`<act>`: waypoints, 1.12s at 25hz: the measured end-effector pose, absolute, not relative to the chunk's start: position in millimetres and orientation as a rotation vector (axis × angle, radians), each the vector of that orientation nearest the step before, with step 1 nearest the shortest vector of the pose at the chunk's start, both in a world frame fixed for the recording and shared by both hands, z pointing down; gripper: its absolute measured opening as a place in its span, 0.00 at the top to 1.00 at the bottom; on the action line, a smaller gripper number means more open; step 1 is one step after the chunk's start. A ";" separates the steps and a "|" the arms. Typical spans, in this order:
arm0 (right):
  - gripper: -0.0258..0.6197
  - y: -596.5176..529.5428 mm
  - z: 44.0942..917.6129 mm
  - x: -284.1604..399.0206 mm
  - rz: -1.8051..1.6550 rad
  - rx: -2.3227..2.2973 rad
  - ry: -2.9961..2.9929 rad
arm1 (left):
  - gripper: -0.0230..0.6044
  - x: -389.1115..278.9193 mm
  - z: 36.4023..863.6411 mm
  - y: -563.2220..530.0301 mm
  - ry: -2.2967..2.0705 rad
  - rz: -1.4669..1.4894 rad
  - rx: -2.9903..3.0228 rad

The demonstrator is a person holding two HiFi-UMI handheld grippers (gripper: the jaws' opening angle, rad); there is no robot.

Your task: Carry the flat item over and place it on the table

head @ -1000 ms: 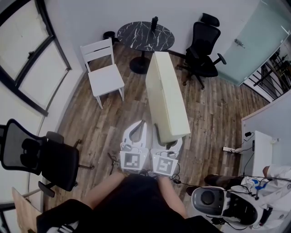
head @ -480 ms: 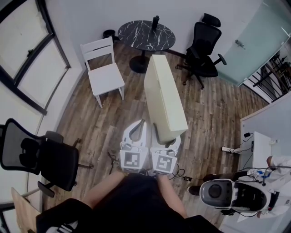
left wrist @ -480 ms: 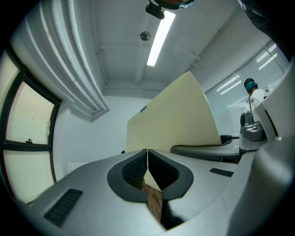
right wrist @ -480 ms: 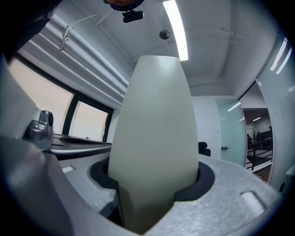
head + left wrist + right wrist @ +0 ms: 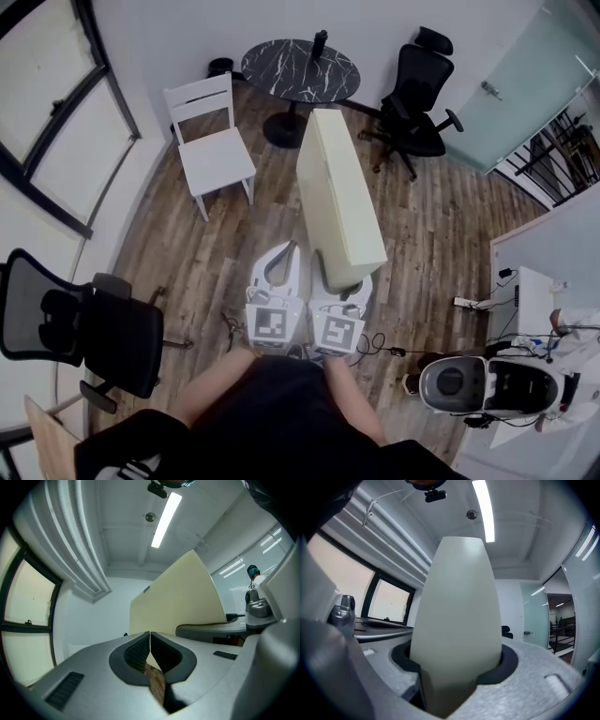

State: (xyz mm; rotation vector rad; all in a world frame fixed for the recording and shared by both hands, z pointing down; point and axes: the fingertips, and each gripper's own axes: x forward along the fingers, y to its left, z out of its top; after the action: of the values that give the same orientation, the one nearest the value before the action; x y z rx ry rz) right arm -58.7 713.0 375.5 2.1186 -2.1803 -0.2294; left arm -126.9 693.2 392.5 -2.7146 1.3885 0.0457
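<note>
The wooden floor (image 5: 441, 234) fills most of the head view. Above it is the flat item, a long cream slab (image 5: 339, 197), carried on edge. Its near end is at the person's body and its far end points toward the round table (image 5: 291, 77). That table has a black top veined in white and stands against the far wall. The slab is clear of the table and has not been set on it. The steep view from above does not show how high over the floor the slab hangs.

A white chair (image 5: 214, 145) stands left of the slab, just beside the table. One black office chair (image 5: 417, 103) is to the table's right, and another (image 5: 84, 328) is well apart at the lower left.

The right tongs (image 5: 345, 286) are clamped on the slab's near end. In the right gripper view the slab (image 5: 457, 602) fills the gap and both pads press its faces. The left tongs (image 5: 289, 248) are just beside them, with the tips together and nothing between. In the left gripper view the slab (image 5: 183, 597) rises to their right.

A small dark object (image 5: 320, 42) stands on the table's far edge.
</note>
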 end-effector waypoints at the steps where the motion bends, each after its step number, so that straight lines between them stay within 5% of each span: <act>1: 0.51 710.3 374.7 -63.2 -0.230 2.122 -2.179 | 0.96 -130.9 392.1 690.1 1.374 0.038 -2.707; 14: 0.51 689.6 380.6 -83.0 -0.228 2.168 -2.158 | 0.96 -163.9 404.3 662.3 1.345 0.029 -2.739; 28: 0.51 591.7 405.9 -18.9 -0.200 2.132 -2.239 | 0.96 -101.7 408.8 570.9 1.398 -0.044 -2.662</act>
State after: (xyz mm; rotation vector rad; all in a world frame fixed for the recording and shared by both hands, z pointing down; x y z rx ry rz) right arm -18.9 591.7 405.9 2.1321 -2.2387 -0.2000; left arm -101.7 570.9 408.8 -2.6622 1.3980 -0.0435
